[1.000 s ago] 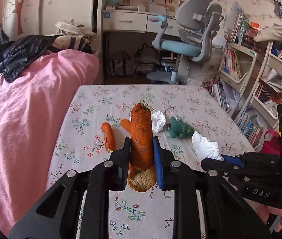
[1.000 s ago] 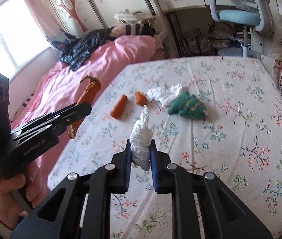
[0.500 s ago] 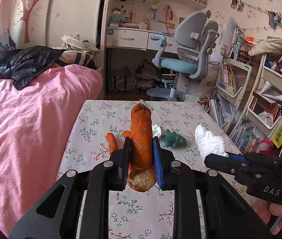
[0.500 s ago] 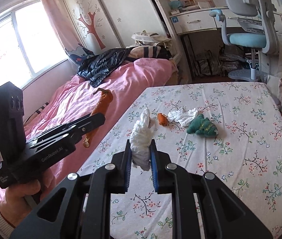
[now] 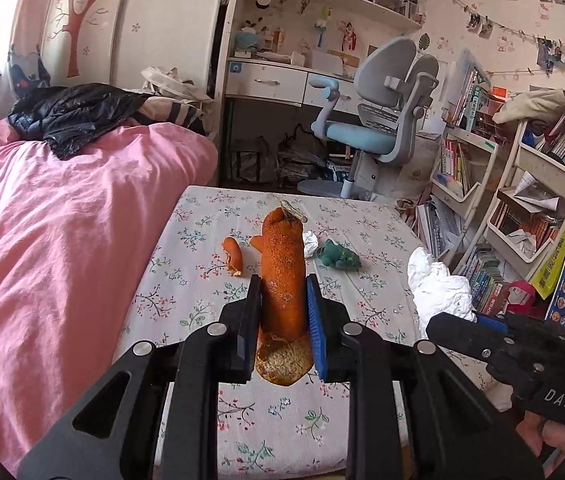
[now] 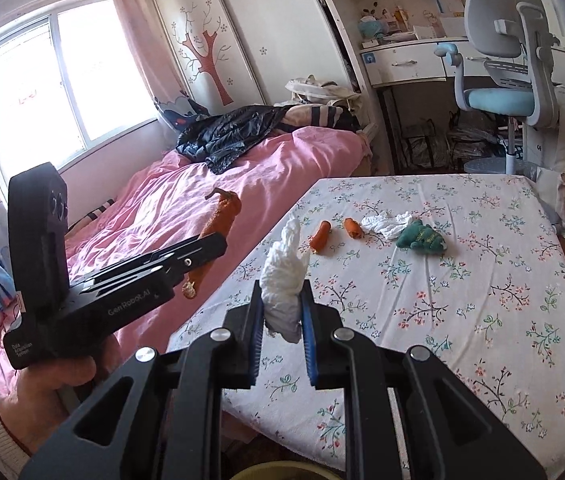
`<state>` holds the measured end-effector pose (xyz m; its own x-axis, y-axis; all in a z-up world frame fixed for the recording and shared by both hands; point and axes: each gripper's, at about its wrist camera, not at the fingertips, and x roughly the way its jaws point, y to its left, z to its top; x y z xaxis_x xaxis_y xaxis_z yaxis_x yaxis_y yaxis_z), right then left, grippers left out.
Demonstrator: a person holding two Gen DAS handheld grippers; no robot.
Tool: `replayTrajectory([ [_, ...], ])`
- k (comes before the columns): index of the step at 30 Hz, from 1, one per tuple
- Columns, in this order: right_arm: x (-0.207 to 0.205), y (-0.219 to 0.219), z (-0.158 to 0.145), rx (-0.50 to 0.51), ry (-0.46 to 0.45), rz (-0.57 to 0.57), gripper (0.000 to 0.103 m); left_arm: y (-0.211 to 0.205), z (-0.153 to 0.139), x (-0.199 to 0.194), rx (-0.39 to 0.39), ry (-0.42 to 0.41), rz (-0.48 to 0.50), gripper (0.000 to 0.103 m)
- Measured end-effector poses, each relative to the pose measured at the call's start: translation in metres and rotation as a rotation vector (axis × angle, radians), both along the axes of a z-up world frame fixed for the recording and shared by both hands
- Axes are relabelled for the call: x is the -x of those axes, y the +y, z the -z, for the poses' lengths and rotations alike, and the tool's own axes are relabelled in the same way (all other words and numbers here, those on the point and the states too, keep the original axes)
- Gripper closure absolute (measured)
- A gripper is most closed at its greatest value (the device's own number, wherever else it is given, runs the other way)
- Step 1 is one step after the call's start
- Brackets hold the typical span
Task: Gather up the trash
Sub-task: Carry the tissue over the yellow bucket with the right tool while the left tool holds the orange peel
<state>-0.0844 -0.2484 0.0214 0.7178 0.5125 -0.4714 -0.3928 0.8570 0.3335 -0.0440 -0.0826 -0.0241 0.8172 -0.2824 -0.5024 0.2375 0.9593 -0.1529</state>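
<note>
My left gripper (image 5: 282, 300) is shut on a long orange peel (image 5: 284, 276) and holds it above the near part of the floral table (image 5: 202, 288). It also shows in the right wrist view (image 6: 218, 220), off the table's left edge. My right gripper (image 6: 282, 312) is shut on a crumpled white tissue (image 6: 284, 280), seen also in the left wrist view (image 5: 438, 284). On the table lie two small orange peel pieces (image 6: 319, 236) (image 6: 353, 227), another white tissue (image 6: 386, 224) and a green plush toy (image 6: 422, 238).
A pink bed (image 5: 62, 216) runs along the table's left side. An office chair (image 5: 378, 120) and desk stand beyond the table. Bookshelves (image 5: 522, 200) stand at the right. A yellowish rim (image 6: 282, 472) shows below my right gripper.
Both grippers have lifted and pulled back from the table with their loads. The table objects now look smaller and farther away.
</note>
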Motion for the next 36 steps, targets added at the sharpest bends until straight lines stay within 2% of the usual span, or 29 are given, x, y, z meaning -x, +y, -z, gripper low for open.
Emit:
replayTrajectory([
  [9, 0.031, 0.005, 0.007, 0.022, 0.002, -0.014, 0.085, 0.001, 0.003, 0.032, 0.002, 0.001, -0.007, 0.082],
  [16, 0.051, 0.007, 0.019, 0.032, 0.050, -0.030, 0.085, -0.002, 0.009, 0.050, -0.011, 0.017, 0.002, 0.082],
  [22, 0.075, 0.016, 0.046, 0.063, 0.156, -0.074, 0.085, -0.004, 0.013, 0.065, -0.027, 0.021, 0.012, 0.082],
  [30, 0.101, 0.032, 0.099, 0.112, 0.397, -0.156, 0.084, -0.001, 0.015, 0.076, -0.020, 0.036, 0.007, 0.082],
  [31, 0.103, 0.035, 0.104, 0.131, 0.414, -0.161, 0.083, -0.001, 0.016, 0.078, -0.021, 0.039, 0.009, 0.082],
  [33, 0.104, 0.038, 0.114, 0.163, 0.458, -0.164, 0.063, -0.002, 0.018, 0.082, -0.027, 0.045, 0.013, 0.082],
  [34, 0.106, 0.037, 0.118, 0.171, 0.475, -0.158, 0.059, -0.002, 0.019, 0.084, -0.031, 0.047, 0.016, 0.082],
  [36, 0.105, 0.034, 0.121, 0.167, 0.488, -0.142, 0.058, -0.004, 0.022, 0.088, -0.039, 0.055, 0.022, 0.082],
])
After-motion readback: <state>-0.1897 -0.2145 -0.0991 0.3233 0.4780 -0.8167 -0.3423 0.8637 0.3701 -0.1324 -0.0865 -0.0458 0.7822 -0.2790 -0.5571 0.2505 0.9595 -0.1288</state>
